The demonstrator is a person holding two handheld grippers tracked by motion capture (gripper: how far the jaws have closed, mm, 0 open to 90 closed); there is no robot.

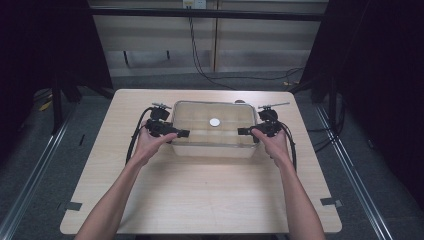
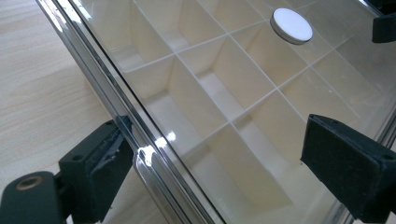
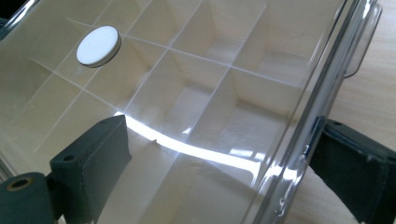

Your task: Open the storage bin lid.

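Pale wooden table [image 1: 200, 185] carries a clear compartment box [image 1: 215, 142] with white-knobbed lid [image 1: 215, 122]; left gripper [image 1: 184, 133] and right gripper [image 1: 242, 131] straddle its ends, jaws released.

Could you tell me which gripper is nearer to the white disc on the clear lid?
Right, narrowly. The right gripper sits at the box's right end, the left gripper at its left end; the white disc lies slightly right of centre.

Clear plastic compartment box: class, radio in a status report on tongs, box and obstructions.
Left tongs and right tongs open, straddling opposite ends of the clear plastic compartment box. Lid closed, white round disc on top. Wooden table unobstructed.
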